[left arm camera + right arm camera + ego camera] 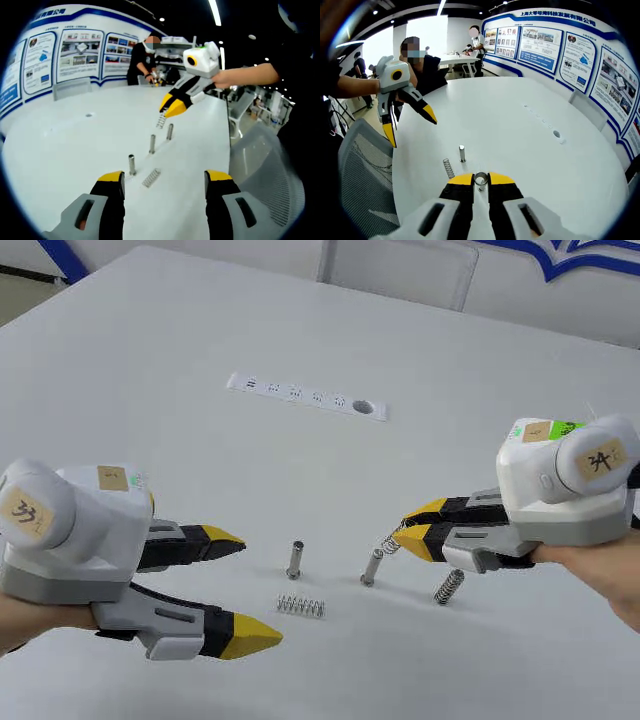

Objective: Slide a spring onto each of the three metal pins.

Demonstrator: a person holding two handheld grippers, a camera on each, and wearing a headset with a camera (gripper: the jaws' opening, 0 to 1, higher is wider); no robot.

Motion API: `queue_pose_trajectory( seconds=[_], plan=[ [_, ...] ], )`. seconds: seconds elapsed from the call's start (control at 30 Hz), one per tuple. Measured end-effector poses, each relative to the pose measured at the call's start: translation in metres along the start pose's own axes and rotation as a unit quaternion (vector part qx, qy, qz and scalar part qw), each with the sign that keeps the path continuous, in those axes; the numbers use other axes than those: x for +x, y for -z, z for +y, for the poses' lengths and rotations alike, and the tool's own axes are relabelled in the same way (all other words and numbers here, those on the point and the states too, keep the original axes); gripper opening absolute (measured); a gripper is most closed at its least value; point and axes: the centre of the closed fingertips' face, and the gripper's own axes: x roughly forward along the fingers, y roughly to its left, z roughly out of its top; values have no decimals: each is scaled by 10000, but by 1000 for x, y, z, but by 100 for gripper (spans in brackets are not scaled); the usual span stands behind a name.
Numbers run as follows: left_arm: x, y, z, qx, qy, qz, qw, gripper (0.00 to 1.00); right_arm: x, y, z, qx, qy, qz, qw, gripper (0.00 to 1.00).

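Plainly, in the head view the right gripper point(405, 532) pinches a spring point(390, 544) between nearly closed jaws, its free end just above the middle pin point(371, 568). The right-hand pin point(449, 586) seems already sleeved, the left pin point(295, 560) is bare, and a loose spring point(300, 607) lies on the table point(150, 370) near it. The left gripper point(245, 588) hangs wide apart, holding nothing. From the left gripper view, the held spring dangles beside the pin row. The right gripper view looks straight down its bore. By my judgement the second spring is in hand. Next, centre the bore over the pin top and lower it straight.
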Motion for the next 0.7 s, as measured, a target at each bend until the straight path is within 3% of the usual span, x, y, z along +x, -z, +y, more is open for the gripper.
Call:
queue_pose_trajectory(
  seconds=[0.4, 0.7],
  plan=[
    [-7, 0, 17, -198, -242, -138, 9994, 72, 19, 14, -9, 78, -5, 311, 9995, 11],
    [-7, 1, 22, -168, -327, -126, 9992, 79, 29, 21, -8, 19, -130, 459, 9989, 11]
  ],
)
